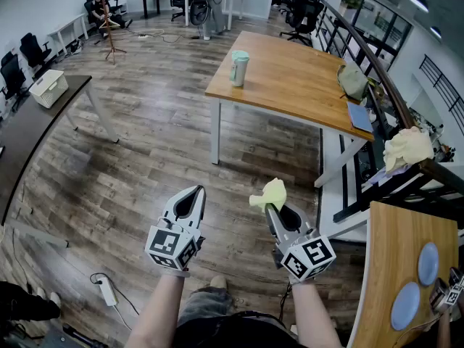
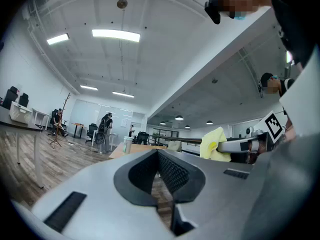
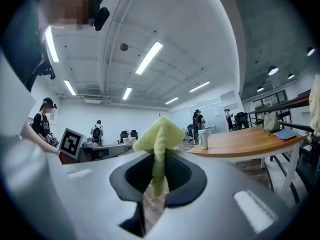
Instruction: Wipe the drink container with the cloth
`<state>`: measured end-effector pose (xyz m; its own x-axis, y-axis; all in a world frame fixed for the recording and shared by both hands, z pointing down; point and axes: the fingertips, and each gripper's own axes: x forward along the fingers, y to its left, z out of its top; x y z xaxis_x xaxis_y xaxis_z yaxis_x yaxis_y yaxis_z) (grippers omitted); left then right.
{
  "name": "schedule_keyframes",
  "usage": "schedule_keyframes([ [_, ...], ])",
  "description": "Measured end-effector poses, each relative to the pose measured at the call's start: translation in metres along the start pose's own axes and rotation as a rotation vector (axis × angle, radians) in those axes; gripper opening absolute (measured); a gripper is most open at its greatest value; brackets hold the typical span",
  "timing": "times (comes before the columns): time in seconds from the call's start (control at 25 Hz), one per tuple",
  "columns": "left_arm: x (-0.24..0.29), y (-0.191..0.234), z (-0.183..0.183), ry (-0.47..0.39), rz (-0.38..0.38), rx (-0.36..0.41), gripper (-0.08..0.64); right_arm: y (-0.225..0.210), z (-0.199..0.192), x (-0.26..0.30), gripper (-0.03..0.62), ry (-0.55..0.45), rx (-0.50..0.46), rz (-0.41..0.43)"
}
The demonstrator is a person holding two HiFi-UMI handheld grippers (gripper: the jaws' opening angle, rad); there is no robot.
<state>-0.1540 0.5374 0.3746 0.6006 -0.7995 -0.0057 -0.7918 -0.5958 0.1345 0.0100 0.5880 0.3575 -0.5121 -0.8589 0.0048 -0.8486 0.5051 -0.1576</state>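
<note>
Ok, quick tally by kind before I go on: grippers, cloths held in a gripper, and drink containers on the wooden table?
grippers: 2, the left gripper and the right gripper
yellow cloth: 1, clamped in the right gripper
drink container: 1, upright on the wooden table
Total: 4
</note>
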Motion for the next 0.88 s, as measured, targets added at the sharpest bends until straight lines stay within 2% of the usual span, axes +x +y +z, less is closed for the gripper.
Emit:
schedule_keyframes([
  [0.32, 0.030, 0.040, -0.006, 0.009, -0.003, -0.026, -0.005, -0.016, -0.010, 0.046, 0.041, 0.010, 0.022, 0.001],
  [0.56, 0.051, 0.053, -0.008, 0.013, 0.006, -0.043, -0.005, -0.031, -0.015, 0.066, 0.043, 0.008, 0.061, 0.018],
  [0.72, 0.074, 0.064, -0.006, 0.000, 0.011, -0.037, -0.005, -0.053, -0.014, 0.090, 0.043, 0.005, 0.070, 0.020],
  [0.88, 0.107, 0.073, -0.005, 0.011, 0.033, 0.001, -0.005, -0.082, -0.008, 0.116, 0.043, -0.004, 0.074, 0.034],
])
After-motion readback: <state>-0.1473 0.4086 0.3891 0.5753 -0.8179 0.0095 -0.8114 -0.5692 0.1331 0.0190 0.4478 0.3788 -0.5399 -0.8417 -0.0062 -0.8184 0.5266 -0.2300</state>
